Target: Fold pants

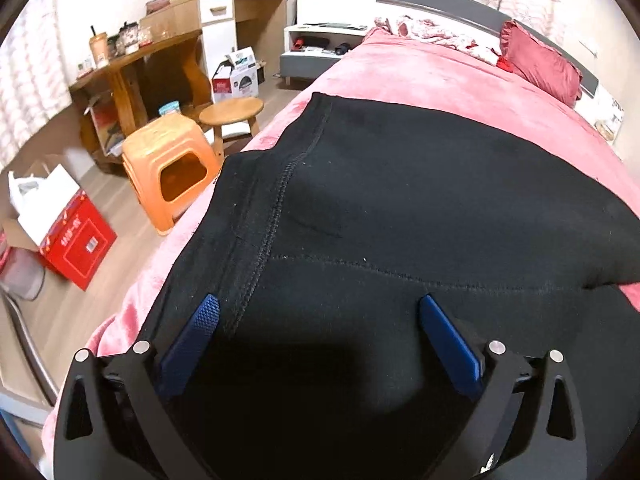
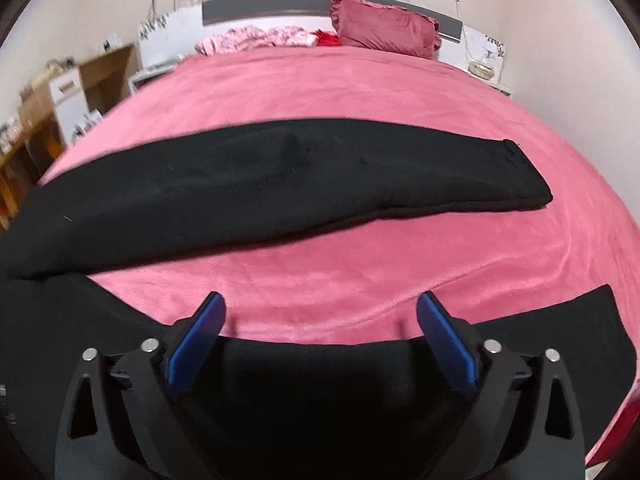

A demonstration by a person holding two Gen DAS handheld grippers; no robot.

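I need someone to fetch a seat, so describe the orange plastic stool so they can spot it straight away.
Start at the bed with the pink fleece blanket and look to the floor beside it, in front of the wooden desk. The orange plastic stool stands there, next to a round wooden stool. It alone is square-topped, bright orange, with solid sides and cut-out openings.

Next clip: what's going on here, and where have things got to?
A person holding a two-finger gripper in each hand is folding black fabric pants spread on a bed with a pink fleece blanket. Neither gripper holds anything. The left gripper hangs open over the waist end, near the stitched seam. The right gripper is open above the blanket, with one leg lying straight across ahead of it and more black cloth beneath it. No tidy fold is visible yet.
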